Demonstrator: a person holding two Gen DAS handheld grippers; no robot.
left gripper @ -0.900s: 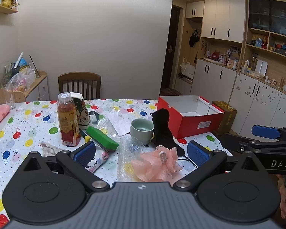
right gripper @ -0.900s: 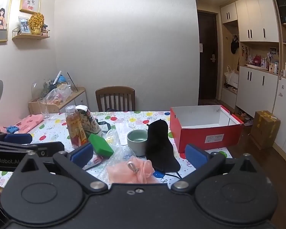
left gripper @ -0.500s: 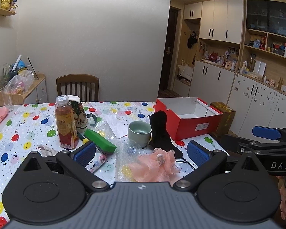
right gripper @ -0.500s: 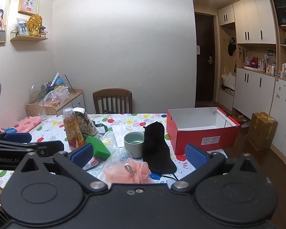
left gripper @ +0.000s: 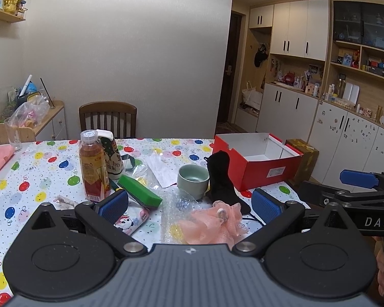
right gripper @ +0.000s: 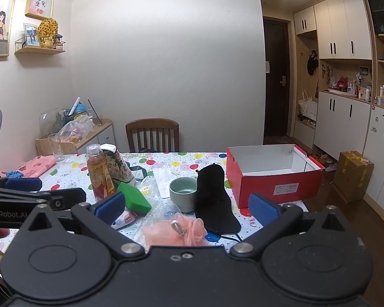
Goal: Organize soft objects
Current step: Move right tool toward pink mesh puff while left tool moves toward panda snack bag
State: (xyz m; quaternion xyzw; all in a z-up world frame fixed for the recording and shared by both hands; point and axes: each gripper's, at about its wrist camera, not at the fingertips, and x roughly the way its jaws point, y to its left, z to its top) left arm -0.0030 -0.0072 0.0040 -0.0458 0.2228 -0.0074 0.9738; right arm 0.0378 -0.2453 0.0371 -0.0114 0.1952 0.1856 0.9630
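A table [left gripper: 46, 168] under a balloon-print cloth fills the foreground of both wrist views, with a wooden chair [left gripper: 107, 119] behind it. At the far right corner of the table stands a red shoebox [right gripper: 274, 176], open-topped, its white interior showing nothing inside; it is the probable receptacle for the soft items. Next in size, a black sock-like cloth [right gripper: 213, 199] lies draped from beside the box toward the near edge, touching a pale green cup [right gripper: 183, 194]. A pink mesh bath puff [right gripper: 176, 231] sits at the near edge on crumpled bubble wrap [left gripper: 174, 204], directly ahead of both grippers. A green sponge block [left gripper: 139, 190] rests left of the cup, beside a juice bottle [left gripper: 92, 168] and a printed pouch [left gripper: 111, 160]. A small panda-print packet [left gripper: 130, 220] lies beneath the sponge's near end.

The left gripper [left gripper: 189, 204] and right gripper [right gripper: 187, 206] both stand fully spread, blue pads well apart, grasping nothing and tilted slightly downward above the near edge. The task appears to be at its approach stage: no soft item is yet in the box. The next move probably calls for lowering one gripper over the puff or the black cloth, closing gently on a bunched fold, and keeping clear of the cup.
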